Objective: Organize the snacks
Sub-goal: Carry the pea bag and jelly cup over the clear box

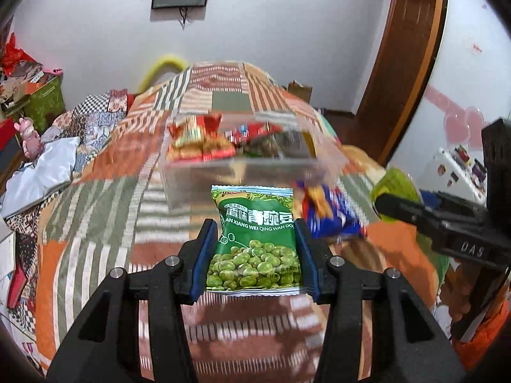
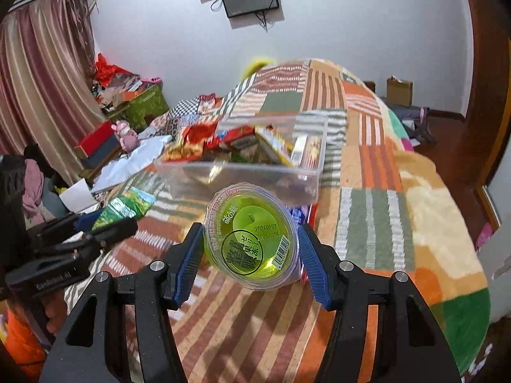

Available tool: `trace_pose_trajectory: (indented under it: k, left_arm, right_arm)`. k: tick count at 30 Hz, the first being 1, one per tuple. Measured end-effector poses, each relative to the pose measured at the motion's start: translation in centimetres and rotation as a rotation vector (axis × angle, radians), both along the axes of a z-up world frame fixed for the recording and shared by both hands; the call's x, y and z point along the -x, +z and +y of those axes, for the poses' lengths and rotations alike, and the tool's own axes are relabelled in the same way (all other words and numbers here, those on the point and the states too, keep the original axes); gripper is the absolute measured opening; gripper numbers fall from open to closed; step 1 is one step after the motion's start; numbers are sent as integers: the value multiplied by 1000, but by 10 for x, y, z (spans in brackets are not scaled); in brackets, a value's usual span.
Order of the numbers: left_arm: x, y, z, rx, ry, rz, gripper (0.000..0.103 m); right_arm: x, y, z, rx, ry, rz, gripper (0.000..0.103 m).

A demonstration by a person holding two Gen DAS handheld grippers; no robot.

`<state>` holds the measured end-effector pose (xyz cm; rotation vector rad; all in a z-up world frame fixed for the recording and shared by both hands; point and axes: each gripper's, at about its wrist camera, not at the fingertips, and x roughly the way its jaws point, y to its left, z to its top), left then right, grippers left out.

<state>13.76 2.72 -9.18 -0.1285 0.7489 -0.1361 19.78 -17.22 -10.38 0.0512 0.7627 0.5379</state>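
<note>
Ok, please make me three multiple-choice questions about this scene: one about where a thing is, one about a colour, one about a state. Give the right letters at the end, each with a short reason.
1. Where is the clear plastic box?
A. on the patterned blanket, beyond both grippers
B. on the floor
C. hanging on the wall

2. What colour is the jelly cup?
A. red
B. yellow-green
C. blue

3. What is the state of the left gripper?
A. open and empty
B. shut on the green pea packet
C. shut on the clear box

Answers:
1 A, it rests on the blanket ahead of the fingers in both views.
2 B, the right gripper holds it and it shows yellow-green.
3 B, both blue pads press the sides of the green pea packet.
</note>
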Motion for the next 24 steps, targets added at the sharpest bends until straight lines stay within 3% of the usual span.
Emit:
trace_pose_trajectory:
  k: [10, 24]
  left_arm:
    - [-55, 13, 2, -1, 14, -32, 48]
    - [-124, 6, 22, 0, 39, -21, 48]
  right_arm:
    - [-34, 9, 13, -2, 2, -42, 56]
    - [-86, -7, 71, 54, 86, -26, 56]
